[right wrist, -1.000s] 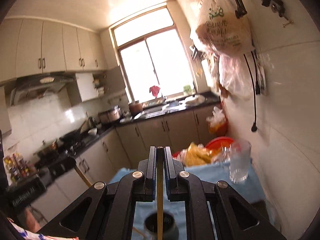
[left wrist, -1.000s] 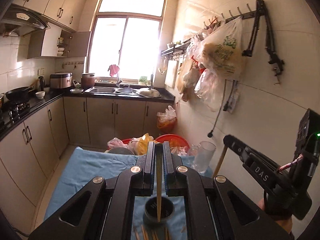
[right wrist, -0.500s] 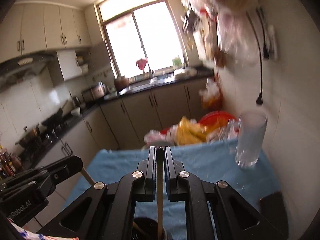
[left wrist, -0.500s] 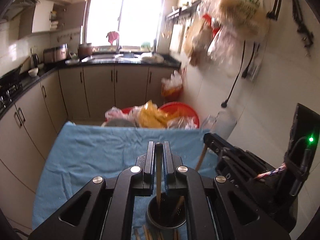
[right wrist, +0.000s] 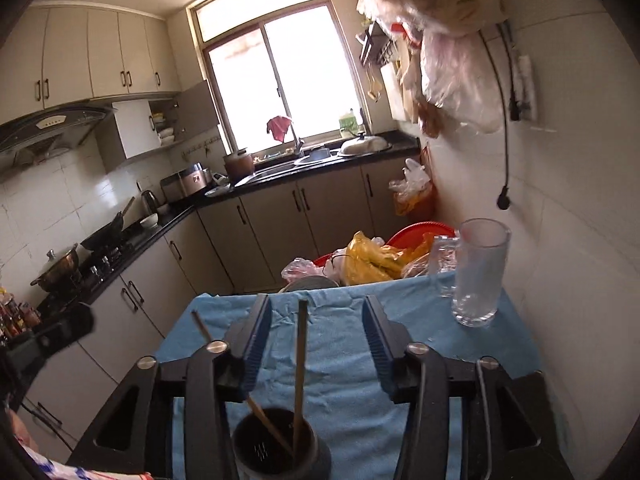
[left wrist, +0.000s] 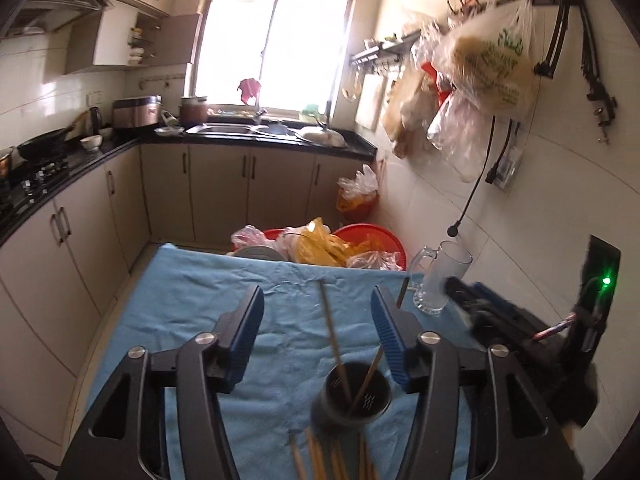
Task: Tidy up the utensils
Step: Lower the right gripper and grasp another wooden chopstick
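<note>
A dark round cup point(left wrist: 352, 398) point(right wrist: 276, 446) stands on the blue cloth point(left wrist: 208, 300) with two wooden chopsticks in it. My left gripper point(left wrist: 317, 296) hangs over the cup. Its jaws are opening, and one chopstick point(left wrist: 330, 332) stands loose between them without touching the pads. My right gripper point(right wrist: 316, 302) is beside it with its jaws also opening around the other upright chopstick point(right wrist: 300, 356), which is free as well. Several more chopsticks point(left wrist: 320, 456) lie flat on the cloth in front of the cup.
A clear glass mug point(left wrist: 440, 276) point(right wrist: 478, 276) stands at the cloth's far right, by the tiled wall. Red basins with plastic bags point(left wrist: 332, 244) sit past the table's far edge. Cabinets and a counter run along the left.
Both grippers came down over the cup and went from shut on a chopstick each to open. The two chopsticks now stand loose in the cup.
</note>
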### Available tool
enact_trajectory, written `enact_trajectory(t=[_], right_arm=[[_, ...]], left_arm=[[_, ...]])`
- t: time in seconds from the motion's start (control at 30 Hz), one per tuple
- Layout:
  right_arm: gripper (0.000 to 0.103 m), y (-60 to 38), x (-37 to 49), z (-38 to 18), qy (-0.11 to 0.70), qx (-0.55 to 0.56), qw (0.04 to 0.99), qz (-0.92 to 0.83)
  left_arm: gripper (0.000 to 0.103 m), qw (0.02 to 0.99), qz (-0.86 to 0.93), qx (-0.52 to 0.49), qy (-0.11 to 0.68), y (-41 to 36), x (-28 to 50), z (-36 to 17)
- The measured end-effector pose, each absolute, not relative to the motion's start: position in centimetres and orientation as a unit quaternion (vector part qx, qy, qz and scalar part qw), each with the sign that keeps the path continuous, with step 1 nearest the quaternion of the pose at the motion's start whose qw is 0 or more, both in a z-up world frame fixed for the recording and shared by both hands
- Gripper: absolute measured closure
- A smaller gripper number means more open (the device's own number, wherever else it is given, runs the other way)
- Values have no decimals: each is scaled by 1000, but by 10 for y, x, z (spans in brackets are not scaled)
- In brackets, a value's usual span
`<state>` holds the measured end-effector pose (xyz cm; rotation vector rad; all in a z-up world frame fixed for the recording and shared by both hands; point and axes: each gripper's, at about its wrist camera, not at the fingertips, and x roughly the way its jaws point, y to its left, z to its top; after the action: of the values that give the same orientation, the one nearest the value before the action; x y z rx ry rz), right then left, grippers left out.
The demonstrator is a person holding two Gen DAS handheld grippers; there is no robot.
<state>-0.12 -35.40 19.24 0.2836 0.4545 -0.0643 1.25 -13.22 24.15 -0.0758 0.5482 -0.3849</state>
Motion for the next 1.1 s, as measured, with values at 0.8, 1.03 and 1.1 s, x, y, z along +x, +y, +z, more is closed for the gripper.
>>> enact_trajectory(t=[0.8, 1.03, 1.1], right_arm=[[89, -288, -101, 7, 471, 42, 880, 34], [93, -313, -108, 8, 484, 63, 872, 15], [93, -325, -110, 8, 490, 72, 869, 15]], left_arm=[[79, 850, -173, 44, 496, -156, 1, 13], [97, 843, -171, 66, 506, -148, -5, 12], [96, 832, -177, 61, 522, -137, -9, 15]])
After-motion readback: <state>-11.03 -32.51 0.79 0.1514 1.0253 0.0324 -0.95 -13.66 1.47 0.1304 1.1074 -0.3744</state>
